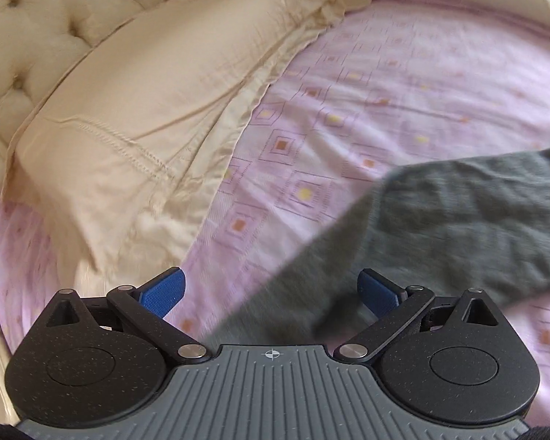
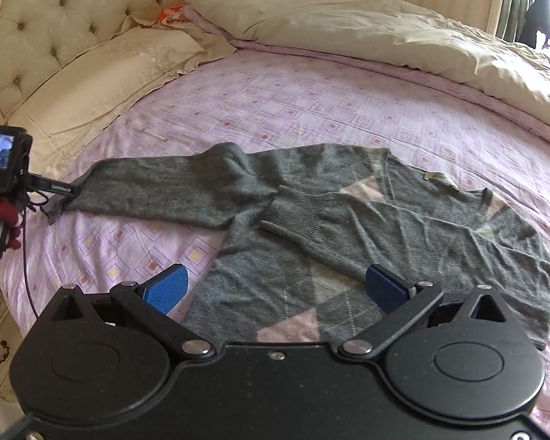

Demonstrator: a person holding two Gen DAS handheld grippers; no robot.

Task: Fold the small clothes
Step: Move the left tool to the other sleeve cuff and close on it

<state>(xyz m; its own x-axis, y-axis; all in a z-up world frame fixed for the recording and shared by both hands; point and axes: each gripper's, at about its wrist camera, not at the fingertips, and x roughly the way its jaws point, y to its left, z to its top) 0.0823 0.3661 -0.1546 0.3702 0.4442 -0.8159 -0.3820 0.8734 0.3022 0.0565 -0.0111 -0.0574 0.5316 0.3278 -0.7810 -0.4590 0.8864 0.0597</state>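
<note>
Left wrist view: the left gripper (image 1: 271, 289) is spread wide, empty, over the sweater (image 1: 458, 220) sleeve on the bed (image 1: 385, 73).

Right wrist view: the right gripper (image 2: 277, 288) is wide apart above the sweater's body. A bad pinch could bunch the sleeve.

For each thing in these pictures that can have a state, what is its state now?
Left gripper: open, over the outstretched sleeve's end.
Right gripper: open, holding nothing, above the sweater's hem.
Grey sweater: lying flat on the bed, not folded up.
One sleeve: folded across the chest.
Other sleeve: stretched out sideways.
Duvet: pushed back.
</note>
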